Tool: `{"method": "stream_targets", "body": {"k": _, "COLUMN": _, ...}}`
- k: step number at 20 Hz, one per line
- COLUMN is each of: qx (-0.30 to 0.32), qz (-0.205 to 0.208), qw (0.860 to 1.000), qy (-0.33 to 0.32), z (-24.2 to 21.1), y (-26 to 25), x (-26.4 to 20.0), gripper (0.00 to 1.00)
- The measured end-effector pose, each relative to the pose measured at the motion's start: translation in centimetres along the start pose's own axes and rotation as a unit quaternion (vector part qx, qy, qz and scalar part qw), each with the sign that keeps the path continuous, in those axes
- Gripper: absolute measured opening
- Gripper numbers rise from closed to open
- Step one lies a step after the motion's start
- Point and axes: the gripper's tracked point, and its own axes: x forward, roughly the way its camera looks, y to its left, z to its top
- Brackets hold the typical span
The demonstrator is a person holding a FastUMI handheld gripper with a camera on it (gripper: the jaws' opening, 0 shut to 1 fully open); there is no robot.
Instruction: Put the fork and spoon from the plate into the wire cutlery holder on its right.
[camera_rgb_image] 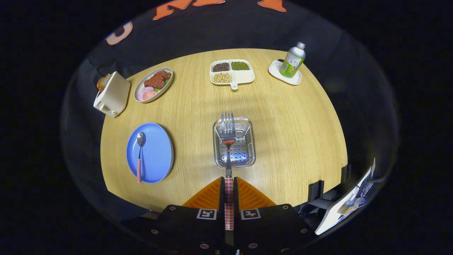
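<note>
The gripper (229, 184) clamps both fingers on the fork (228, 141) by its checked handle, tines pointing ahead over the wire cutlery holder (234, 142). The spoon (140, 152) lies on the blue plate (155, 152), left of the holder.

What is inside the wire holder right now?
The wire holder looks empty: only its perforated bottom shows. The fork, clamped in the gripper, hangs over it and covers a strip of the bottom.
</note>
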Motion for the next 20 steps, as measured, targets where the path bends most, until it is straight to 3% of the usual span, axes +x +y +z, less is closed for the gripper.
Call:
{"method": "stream_targets", "body": {"k": 9, "qx": -0.049, "qz": 0.007, "qw": 0.996, "qy": 0.072, "z": 0.4, "y": -1.2, "x": 1.5, "gripper": 0.11}}
{"method": "stream_targets", "body": {"k": 20, "qx": -0.071, "qz": -0.017, "qw": 0.994, "qy": 0.084, "z": 3.5, "y": -1.7, "x": 5.5, "gripper": 0.11}}
